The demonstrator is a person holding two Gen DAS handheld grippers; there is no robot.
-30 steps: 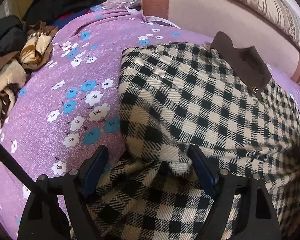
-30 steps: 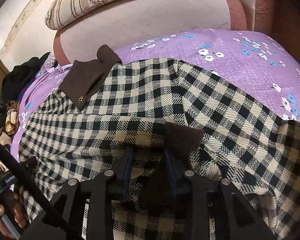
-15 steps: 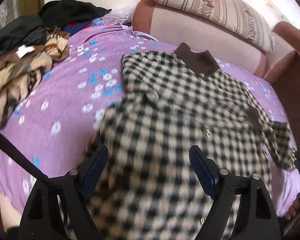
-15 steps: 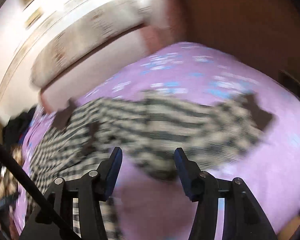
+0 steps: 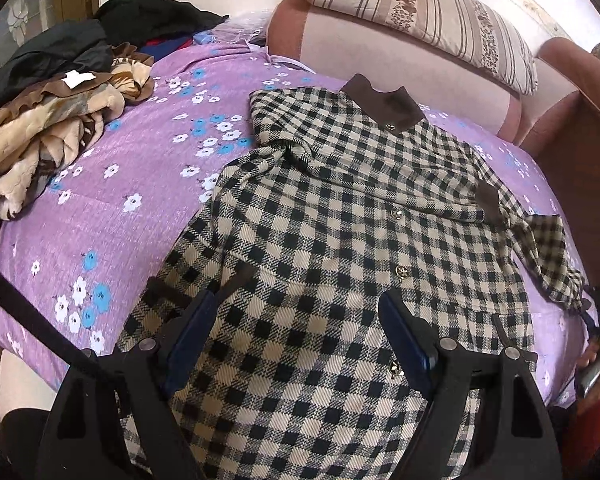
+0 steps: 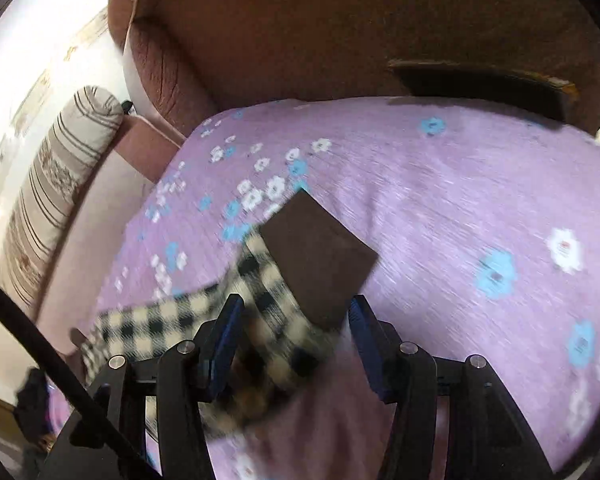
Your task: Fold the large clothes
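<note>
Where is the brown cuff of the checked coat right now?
In the right wrist view, the brown cuff lies on the purple flowered sheet, just ahead of the right tool.

A bed or couch covered by a purple sheet [image 5: 112, 208] printed with white and blue flowers carries everything; directly on it lies a black-and-cream checked coat [image 5: 340, 240], spread front-up with its brown collar [image 5: 384, 104] at the far end from the left claw and its lower part running under and between that claw's fingers; well off to that claw's left, a heap of brown and cream fabric [image 5: 48, 132] sits on the sheet, with dark clothes [image 5: 112, 36] piled beyond it; in the right wrist view a checked sleeve [image 6: 236, 308] with a brown cuff [image 6: 320, 256] lies on the sheet just ahead of the right claw.
</note>
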